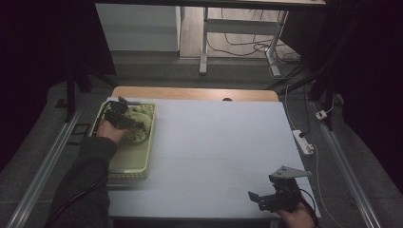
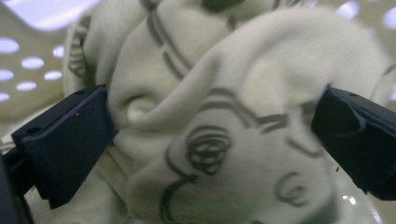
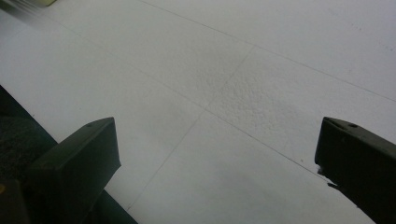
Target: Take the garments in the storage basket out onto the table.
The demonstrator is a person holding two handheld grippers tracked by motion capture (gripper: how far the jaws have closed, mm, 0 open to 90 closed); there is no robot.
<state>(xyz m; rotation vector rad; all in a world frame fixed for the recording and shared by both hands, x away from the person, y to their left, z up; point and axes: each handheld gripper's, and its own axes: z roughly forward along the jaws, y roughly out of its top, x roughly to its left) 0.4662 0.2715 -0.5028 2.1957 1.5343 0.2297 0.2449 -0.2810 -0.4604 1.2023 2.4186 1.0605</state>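
One cream cloth with dark line print, bunched in one pale tray at the table's nine o'clock. Left gripper is in there, fingers spread wide, cloth bulging between and touching both. Right gripper sits at five o'clock near the table edge, fingers wide, holding nothing, with bare table between.

I see a white surface with a wooden strip along its far edge. A pale basket sits directly on it at the left edge; right of the basket it lies bare.
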